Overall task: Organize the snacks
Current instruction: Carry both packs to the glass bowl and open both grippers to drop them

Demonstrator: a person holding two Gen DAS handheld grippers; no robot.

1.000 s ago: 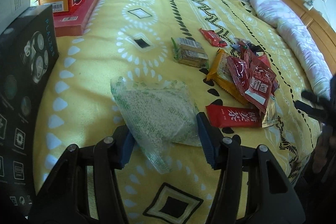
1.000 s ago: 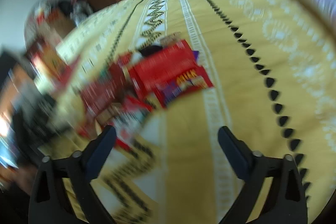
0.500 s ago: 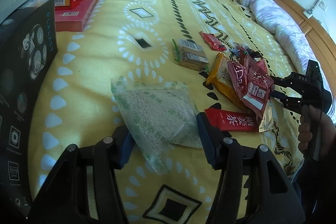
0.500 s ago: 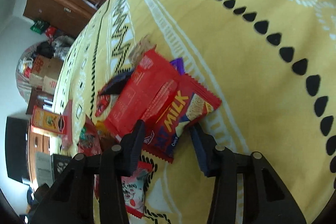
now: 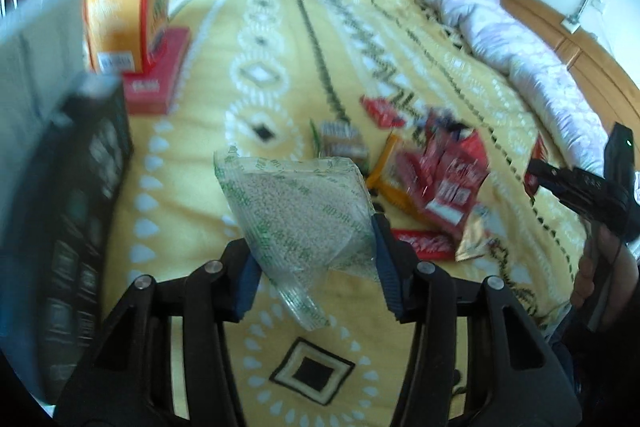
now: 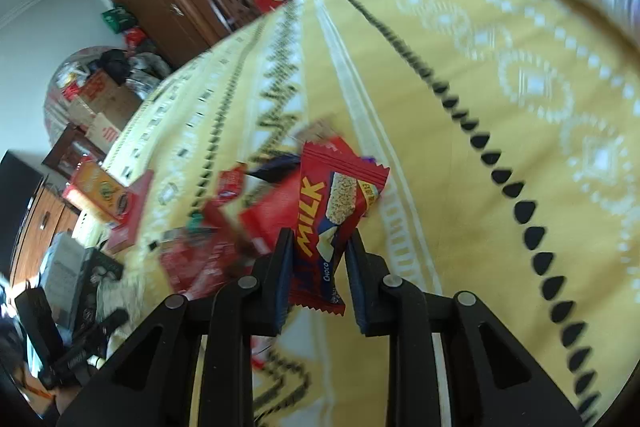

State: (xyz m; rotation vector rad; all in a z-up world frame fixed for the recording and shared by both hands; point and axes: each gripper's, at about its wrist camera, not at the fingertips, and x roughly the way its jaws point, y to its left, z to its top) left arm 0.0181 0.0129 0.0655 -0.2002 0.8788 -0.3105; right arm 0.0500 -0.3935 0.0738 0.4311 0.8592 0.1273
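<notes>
The left gripper (image 5: 316,267), fingers closing, pinches the clear grain bag (image 5: 296,203) above the bed (image 5: 248,19); the right gripper (image 6: 316,267) clamps the MILK choco bar (image 6: 336,211). Either slick wrapper may slip.

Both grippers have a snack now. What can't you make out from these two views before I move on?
- Left wrist view: labels in the snack pile blurred.
- Left wrist view: right gripper fingertips and its load hidden at this angle.
- Right wrist view: the red Milk packet covers what lies behind it.
- Left wrist view: print on the clear grain bag too small.
</notes>
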